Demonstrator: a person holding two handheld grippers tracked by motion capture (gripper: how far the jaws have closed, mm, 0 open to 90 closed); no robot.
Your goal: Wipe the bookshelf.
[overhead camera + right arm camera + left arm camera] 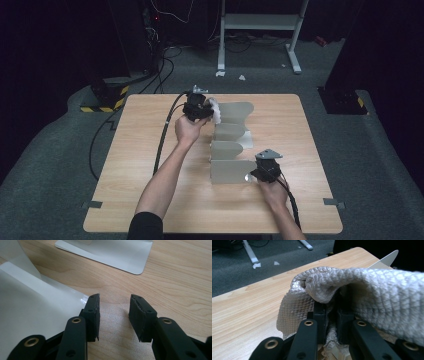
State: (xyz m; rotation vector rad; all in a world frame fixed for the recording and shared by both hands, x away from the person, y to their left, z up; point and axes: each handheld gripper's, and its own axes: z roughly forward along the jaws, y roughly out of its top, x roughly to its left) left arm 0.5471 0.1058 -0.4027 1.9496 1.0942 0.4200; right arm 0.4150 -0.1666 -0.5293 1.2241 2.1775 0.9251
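On a light wooden table (150, 200) stands a row of grey metal bookends (231, 150), running from near the far edge toward the near right part of the top.

The left hand-held gripper (200, 109) is held by the person's left hand (186, 131) near the far edge, at the far end of the row. Its jaws are closed on a whitish, scale-textured cloth (215, 110). In the left gripper view the cloth (352, 295) drapes over and around the two black jaws, bunched in a fold just above them, with the wood of the table (244, 312) behind it and the tip of a grey bookend (385, 260) past it at the upper right.

The right hand-held gripper (260, 172) sits at the near end of the row, beside the nearest bookend (231, 171). In the right gripper view its jaws stand apart with nothing between them, low over bare wood (180, 282); the flat foot of the bookend (32, 312) lies just beside the left jaw, and another bookend foot (117, 255) lies farther off.
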